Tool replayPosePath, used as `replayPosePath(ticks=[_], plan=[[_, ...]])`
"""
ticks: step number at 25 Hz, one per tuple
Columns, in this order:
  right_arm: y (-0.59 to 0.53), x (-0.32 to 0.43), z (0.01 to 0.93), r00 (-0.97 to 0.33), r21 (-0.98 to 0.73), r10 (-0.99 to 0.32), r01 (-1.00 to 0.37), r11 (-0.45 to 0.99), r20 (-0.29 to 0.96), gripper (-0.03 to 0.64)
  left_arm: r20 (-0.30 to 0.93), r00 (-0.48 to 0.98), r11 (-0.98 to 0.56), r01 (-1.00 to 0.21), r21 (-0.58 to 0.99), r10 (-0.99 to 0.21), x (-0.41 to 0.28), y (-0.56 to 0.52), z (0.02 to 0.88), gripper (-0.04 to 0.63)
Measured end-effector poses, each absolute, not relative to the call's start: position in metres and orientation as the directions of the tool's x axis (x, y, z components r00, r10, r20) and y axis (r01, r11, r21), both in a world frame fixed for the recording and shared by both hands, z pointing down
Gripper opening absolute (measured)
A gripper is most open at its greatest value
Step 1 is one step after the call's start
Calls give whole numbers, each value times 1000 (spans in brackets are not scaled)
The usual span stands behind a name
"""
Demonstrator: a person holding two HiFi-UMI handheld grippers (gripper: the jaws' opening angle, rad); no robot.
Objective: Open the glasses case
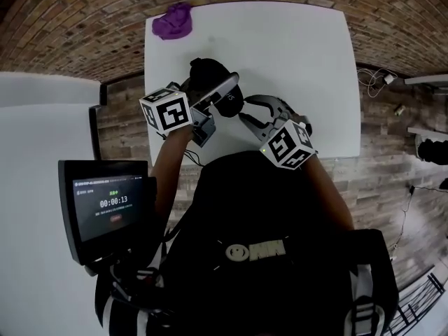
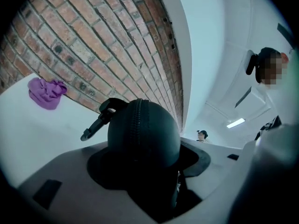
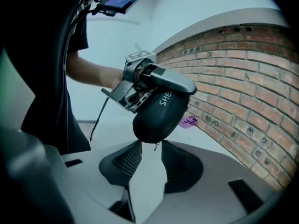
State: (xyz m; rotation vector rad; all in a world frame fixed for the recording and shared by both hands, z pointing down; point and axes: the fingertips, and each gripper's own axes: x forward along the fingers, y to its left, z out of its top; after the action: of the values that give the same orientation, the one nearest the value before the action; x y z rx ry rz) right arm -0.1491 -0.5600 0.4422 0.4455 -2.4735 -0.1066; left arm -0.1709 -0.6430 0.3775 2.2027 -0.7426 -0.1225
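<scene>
Above the worktop (image 1: 294,54), the left gripper (image 1: 222,93) clenches its jaws on the glasses case (image 3: 161,113), long axis pointing at the right gripper (image 3: 150,157), whose parted jaws flank the case's dangling zip pull (image 3: 155,147), unpinched.

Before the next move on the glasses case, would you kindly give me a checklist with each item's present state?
1. Left gripper clamped on the glasses case: ok.
2. Zipper pull hanging free below the case's end: ok.
3. Right gripper jaws apart, lined up under the pull: ok.
4. Pull pinched by the right pads: not ok, not yet gripped.
5. Zipper's state all the way round: cannot tell.
6. Purple cloth away from the work: ok, at the table's far corner.
</scene>
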Motion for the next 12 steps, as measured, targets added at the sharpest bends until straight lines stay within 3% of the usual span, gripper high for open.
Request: replayPosePath(ticks=[2, 3, 4, 12], plan=[[-558, -148, 450, -717, 235, -348, -257, 938, 604, 113, 174, 835, -529, -477, 702, -522, -168, -639, 381, 296], [-558, -147, 454, -698, 264, -356, -241, 934, 621, 38, 184, 841, -535, -476, 698, -508, -167, -637, 382, 296], [-558, -146, 456, -685, 285, -361, -227, 931, 633, 9, 190, 846, -539, -474, 697, -499, -166, -635, 384, 293], [-560, -147, 464, -665, 312, -392, -244, 918, 635, 9, 168, 847, -506, -448, 737, -505, -167, -634, 387, 290]])
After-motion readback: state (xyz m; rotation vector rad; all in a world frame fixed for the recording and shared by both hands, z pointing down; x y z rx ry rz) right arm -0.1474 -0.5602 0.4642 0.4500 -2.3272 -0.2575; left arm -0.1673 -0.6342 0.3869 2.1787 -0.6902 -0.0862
